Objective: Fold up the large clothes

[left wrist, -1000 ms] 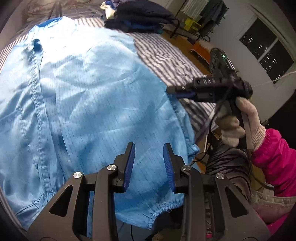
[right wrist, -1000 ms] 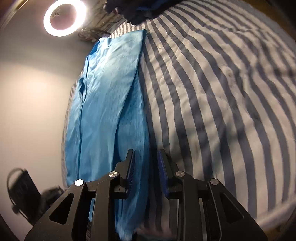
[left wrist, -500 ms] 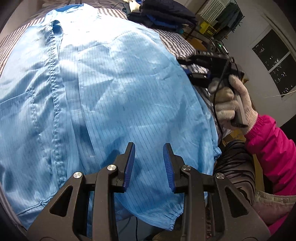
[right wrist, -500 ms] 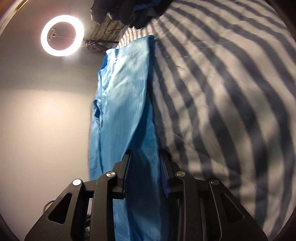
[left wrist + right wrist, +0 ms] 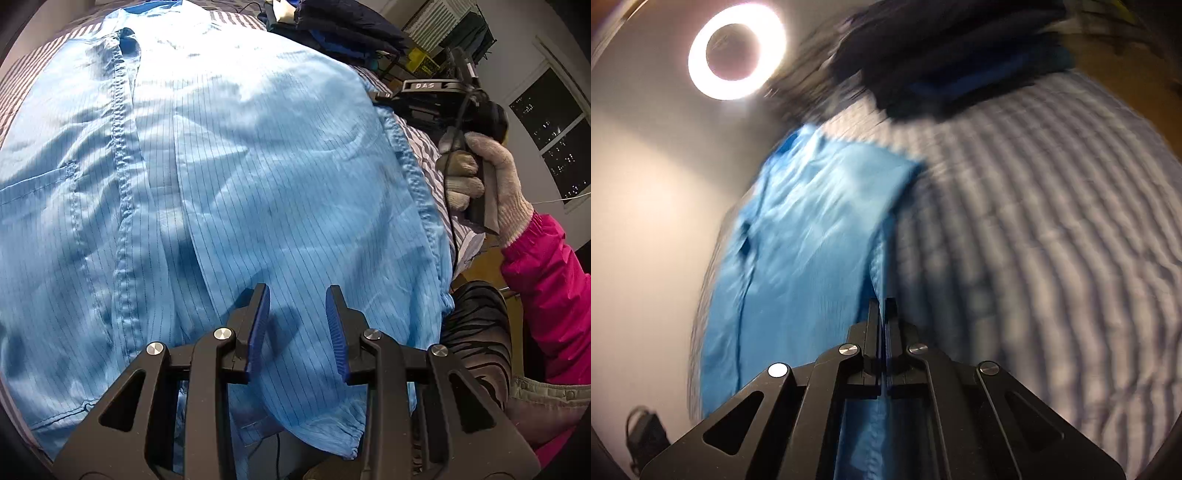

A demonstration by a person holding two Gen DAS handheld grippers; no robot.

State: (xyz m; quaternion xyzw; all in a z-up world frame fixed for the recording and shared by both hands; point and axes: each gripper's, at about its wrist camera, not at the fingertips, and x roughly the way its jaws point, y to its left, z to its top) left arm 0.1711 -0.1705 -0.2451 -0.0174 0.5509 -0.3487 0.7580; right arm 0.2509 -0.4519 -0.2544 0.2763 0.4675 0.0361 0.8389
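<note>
A large light-blue pinstriped garment (image 5: 258,166) lies spread on the striped bed cover (image 5: 33,74), its button placket running down the left. My left gripper (image 5: 297,291) hovers open over its lower part, with nothing between the blue pads. A gloved hand (image 5: 480,177) holds my right gripper (image 5: 384,96) at the garment's upper right edge. In the blurred right wrist view that gripper (image 5: 882,301) is shut on the garment's (image 5: 812,240) side edge, and a thin fold of blue cloth shows between the closed jaws.
A pile of dark folded clothes (image 5: 343,26) sits at the bed's far end, also blurred in the right wrist view (image 5: 942,55). A ring light (image 5: 737,50) glows by the wall. A pink sleeve (image 5: 546,280), a dark window (image 5: 550,129) and a rack (image 5: 454,29) lie right.
The right gripper's jaws have closed on the garment's edge, and it has travelled farther up that edge. The left gripper has shifted over the garment, which now fills more of its view.
</note>
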